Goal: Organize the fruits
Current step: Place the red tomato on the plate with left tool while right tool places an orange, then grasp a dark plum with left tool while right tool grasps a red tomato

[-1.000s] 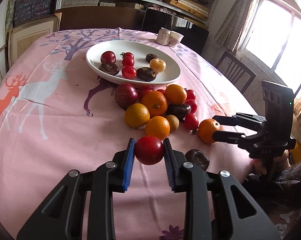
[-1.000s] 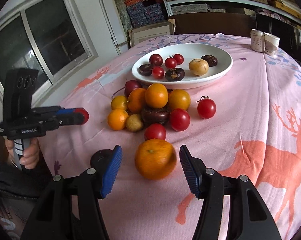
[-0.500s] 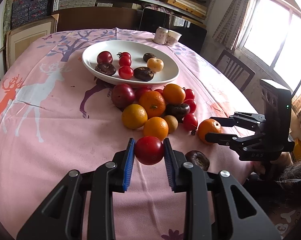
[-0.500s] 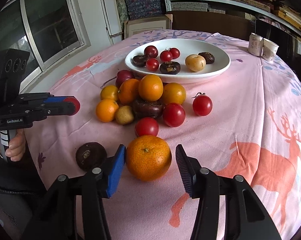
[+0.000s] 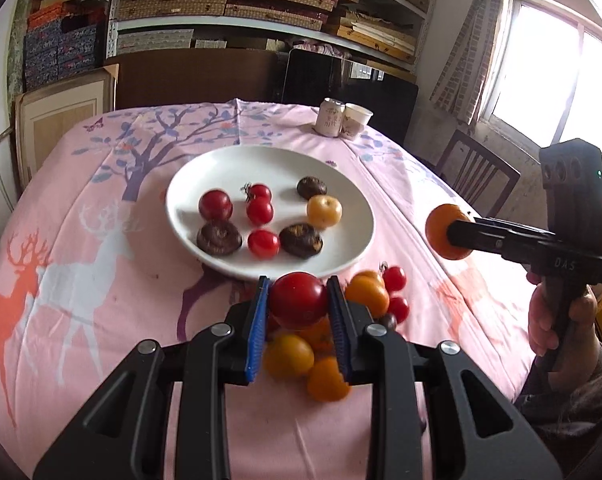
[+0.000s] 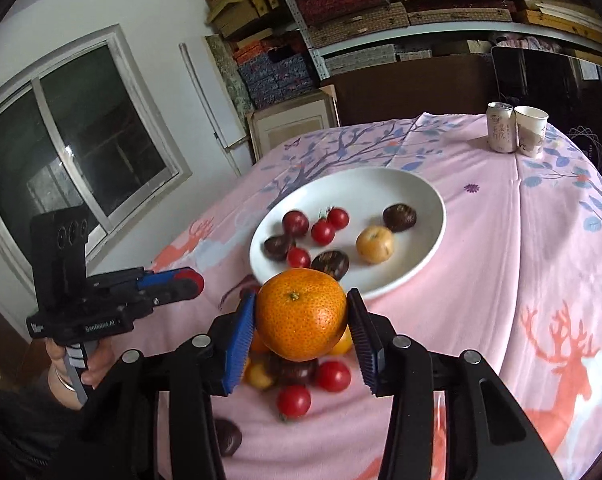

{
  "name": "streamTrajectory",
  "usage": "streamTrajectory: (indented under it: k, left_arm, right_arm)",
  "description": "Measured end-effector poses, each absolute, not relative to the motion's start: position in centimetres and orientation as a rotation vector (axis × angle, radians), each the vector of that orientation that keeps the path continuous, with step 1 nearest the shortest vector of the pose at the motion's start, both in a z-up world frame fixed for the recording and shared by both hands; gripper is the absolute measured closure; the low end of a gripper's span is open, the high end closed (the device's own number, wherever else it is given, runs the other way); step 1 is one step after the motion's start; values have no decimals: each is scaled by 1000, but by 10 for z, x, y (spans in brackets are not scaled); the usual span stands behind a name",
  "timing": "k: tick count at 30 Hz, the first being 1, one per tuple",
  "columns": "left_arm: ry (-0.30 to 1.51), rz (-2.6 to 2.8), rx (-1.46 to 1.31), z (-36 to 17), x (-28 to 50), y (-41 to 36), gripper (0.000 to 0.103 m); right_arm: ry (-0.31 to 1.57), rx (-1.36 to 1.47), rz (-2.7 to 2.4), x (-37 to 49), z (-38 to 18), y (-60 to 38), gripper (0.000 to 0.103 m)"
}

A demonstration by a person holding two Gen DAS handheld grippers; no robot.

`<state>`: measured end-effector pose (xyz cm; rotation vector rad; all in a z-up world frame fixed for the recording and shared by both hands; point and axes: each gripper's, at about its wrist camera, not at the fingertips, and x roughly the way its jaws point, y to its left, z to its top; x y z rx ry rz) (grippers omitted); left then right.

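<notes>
The round table, under a pink deer-print cloth (image 5: 81, 300), fills both views. On it sits a wide white plate (image 5: 353, 208), holding three dark brown fruits, four small red tomatoes and one yellow fruit (image 5: 323, 211); bare white remains along the plate's far rim and its right side. Just in front of the plate lies a loose heap of oranges and tomatoes (image 5: 301, 356), blurred in both views, with one dark fruit (image 6: 227, 438) apart at the near edge of the table. A drink can (image 6: 500, 127) and a paper cup (image 6: 531, 131) stand touching each other near the far edge, with open cloth between them and the plate.

The left gripper (image 5: 299, 300) is raised off the cloth and tilted down toward the plate's near rim, its blue-padded jaws clamped on a red tomato (image 5: 298, 299); a hand (image 6: 81, 364) grips its handle at the table's left side. The right gripper (image 6: 301, 316) is also lifted and pitched down, its jaws having just been closing, and now pressed on both sides of an orange (image 6: 301, 314), which hangs above the heap just short of the plate. The right hand (image 5: 561, 328) holds that handle over the table's right edge, near a wooden chair (image 5: 481, 176)
</notes>
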<state>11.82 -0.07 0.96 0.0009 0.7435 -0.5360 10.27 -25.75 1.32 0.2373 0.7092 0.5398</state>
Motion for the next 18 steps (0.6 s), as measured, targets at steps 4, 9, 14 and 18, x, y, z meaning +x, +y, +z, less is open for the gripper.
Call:
streamTrajectory:
  k: [4, 9, 14, 18]
  left_arm:
    - [740, -497, 38, 8, 171, -24, 75]
    - [788, -471, 73, -11, 220, -46, 73]
    - [775, -429, 43, -17, 226, -38, 31]
    - [755, -434, 39, -7, 202, -28, 31]
  right_arm:
    - [729, 279, 503, 160, 17, -252, 57]
    - [775, 312, 461, 218, 1, -242, 55]
    - [743, 378, 467, 231, -4, -246, 38]
    - [713, 361, 452, 210, -4, -255, 37]
